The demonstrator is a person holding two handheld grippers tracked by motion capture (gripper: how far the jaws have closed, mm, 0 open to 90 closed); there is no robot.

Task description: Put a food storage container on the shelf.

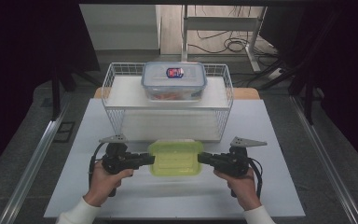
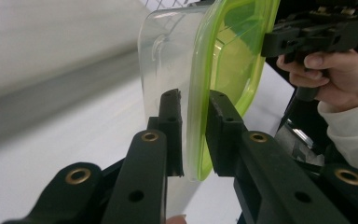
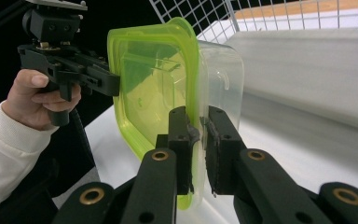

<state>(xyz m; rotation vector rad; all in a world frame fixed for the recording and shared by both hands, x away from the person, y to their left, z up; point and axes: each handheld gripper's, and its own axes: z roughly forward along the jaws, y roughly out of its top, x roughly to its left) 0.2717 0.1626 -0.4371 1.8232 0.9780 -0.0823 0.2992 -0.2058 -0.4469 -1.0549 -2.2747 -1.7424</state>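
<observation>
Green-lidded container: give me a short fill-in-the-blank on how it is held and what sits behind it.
1. The container has a lid coloured ____.
2. The left gripper and right gripper are both shut on its ____.
3. Behind it, a second lidded box sits on the wire ____.

Missing words: green; rim; rack

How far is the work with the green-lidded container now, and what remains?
Done: one lidded container already sits on the wire rack. In hand: the left gripper and right gripper each clamp an end rim of the green-lidded container, in front of the rack. Left, probably: setting it somewhere on the rack and letting go.
</observation>
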